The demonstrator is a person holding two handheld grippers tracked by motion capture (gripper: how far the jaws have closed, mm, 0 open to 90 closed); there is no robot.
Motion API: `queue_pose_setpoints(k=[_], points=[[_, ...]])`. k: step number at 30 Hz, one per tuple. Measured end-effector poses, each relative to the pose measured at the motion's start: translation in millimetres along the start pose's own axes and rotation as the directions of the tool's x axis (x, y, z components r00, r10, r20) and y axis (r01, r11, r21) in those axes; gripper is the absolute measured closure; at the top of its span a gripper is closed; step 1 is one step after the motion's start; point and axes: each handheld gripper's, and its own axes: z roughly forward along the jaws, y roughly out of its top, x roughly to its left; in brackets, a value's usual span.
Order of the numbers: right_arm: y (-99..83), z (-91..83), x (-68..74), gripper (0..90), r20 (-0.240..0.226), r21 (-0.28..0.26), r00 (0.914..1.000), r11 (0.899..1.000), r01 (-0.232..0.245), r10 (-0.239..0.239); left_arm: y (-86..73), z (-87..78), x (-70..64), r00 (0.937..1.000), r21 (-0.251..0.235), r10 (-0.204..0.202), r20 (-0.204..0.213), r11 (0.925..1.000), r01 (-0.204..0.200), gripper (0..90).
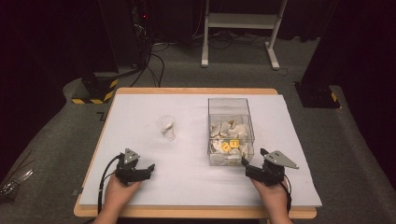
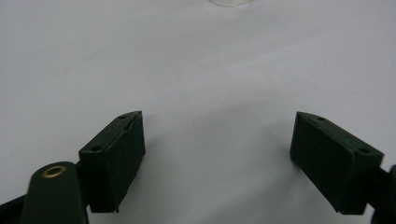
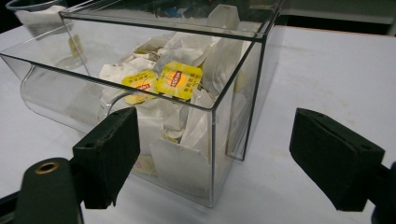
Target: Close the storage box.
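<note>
A clear plastic box [image 1: 230,108] stands right of the table's middle, filled with white tea bags [image 1: 227,129]; two of them carry yellow tags [image 1: 229,145]. In the right gripper view the box [image 3: 238,93] is close ahead and the yellow tags [image 3: 179,79] lie on top of the pile. My right gripper [image 1: 252,157] is open just in front of the box's near right corner, nothing between its jaws [image 3: 214,116]. A small clear cup [image 1: 166,127] stands left of the box. My left gripper [image 1: 146,169] rests open near the front left, over bare table [image 2: 218,121].
A white sheet [image 1: 140,112] covers the wooden table. The cup's base [image 2: 231,2] sits at the top edge of the left gripper view, and the cup [image 3: 37,14] stands beyond the box in the right gripper view. Black stands and cables are on the floor behind the table.
</note>
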Motion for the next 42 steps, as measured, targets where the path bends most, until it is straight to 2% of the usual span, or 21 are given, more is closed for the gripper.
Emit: queue_pose_setpoints(k=[4,20,42], points=[[2.3,4.3,-0.2,15.7,0.025,-0.004,0.9997,1.000,-0.002,0.002,0.1,0.2,0.6,1.0000,0.000,-0.001,0.004,1.0000,0.001,18.6],[14.2,27.6,-6.6,17.6,0.068,-0.016,0.9975,1.000,-0.021,0.022,-0.4,-0.5,0.3,0.9999,-0.003,-0.012,0.001,0.9999,0.012,20.6],[24.2,43.8,-19.2,18.7,0.046,-0.007,0.9983,0.999,-0.036,0.036,-0.2,-0.4,0.4,0.9999,-0.003,-0.013,0.000,0.9999,0.013,20.9]])
